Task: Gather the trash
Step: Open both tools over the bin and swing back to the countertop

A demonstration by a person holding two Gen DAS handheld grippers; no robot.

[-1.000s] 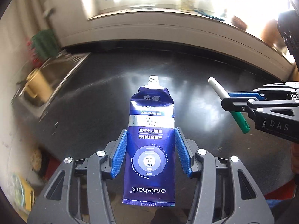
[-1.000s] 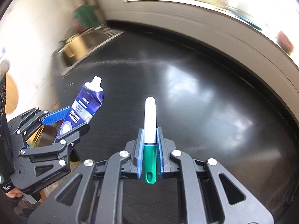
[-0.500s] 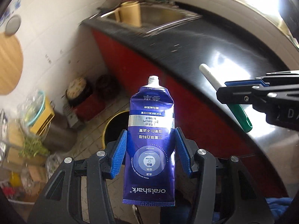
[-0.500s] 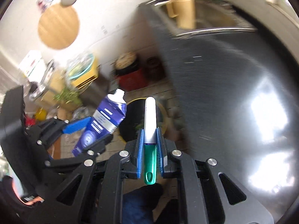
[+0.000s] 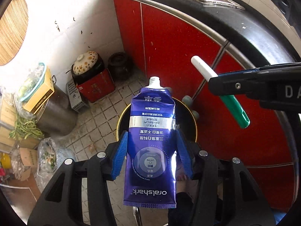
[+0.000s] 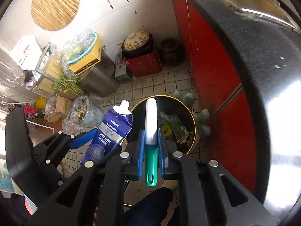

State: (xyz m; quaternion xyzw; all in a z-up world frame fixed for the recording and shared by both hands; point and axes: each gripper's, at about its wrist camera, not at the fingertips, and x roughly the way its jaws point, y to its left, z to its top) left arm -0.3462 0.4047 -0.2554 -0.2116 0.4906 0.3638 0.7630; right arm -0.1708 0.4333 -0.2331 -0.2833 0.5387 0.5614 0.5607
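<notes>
Hovering over bin [image 6: 190,113] | left gripper [image 5: 152,155] jaws clamp toothpaste tube [image 5: 151,141] | right gripper [image 6: 150,154] jaws clamp pen [image 6: 151,131]

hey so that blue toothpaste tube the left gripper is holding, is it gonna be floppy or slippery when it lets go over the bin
The toothpaste tube looks flattened and creased near its uncapped neck, so it is probably mostly empty, light and somewhat floppy. Its glossy foil skin may be slippery, though the left gripper has ribbed jaws on both edges. Released, it would likely drop flat, not roll, toward the black bin below.
</notes>
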